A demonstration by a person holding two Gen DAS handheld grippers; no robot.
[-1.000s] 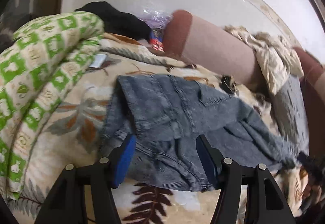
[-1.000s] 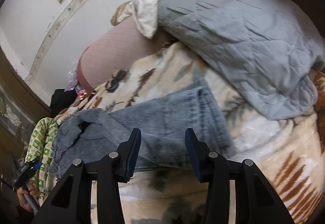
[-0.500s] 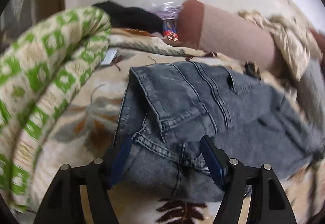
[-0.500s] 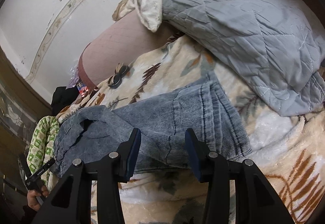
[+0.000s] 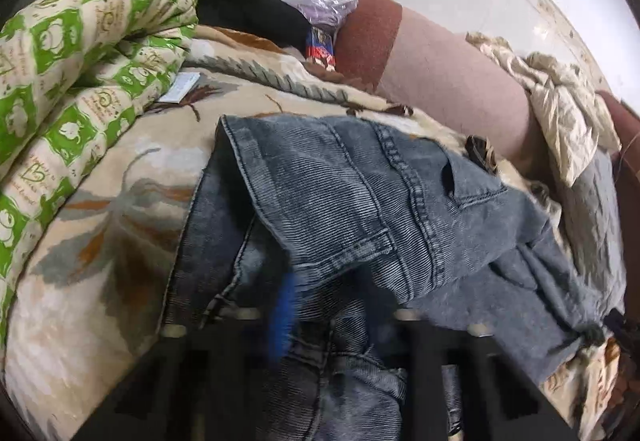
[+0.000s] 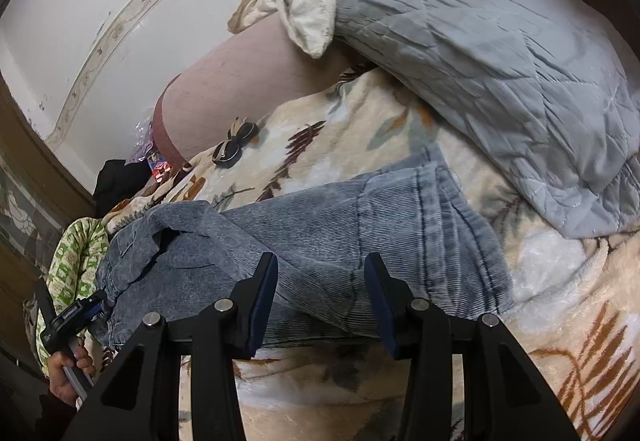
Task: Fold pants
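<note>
Your left gripper (image 5: 332, 325) is pressing low into the waistband end of the pants (image 5: 360, 225), its fingers blurred and half buried in denim, so I cannot tell how wide they are standing or whether they are holding cloth. The pants are lying across the leaf-print blanket (image 6: 320, 373), crumpled at the waist beside the green-patterned quilt (image 5: 76, 89), the legs running toward the grey quilted cover (image 6: 500, 69). Your right gripper (image 6: 322, 305) is hovering with fingers spread wide over the near edge of the leg, gripping nothing.
</note>
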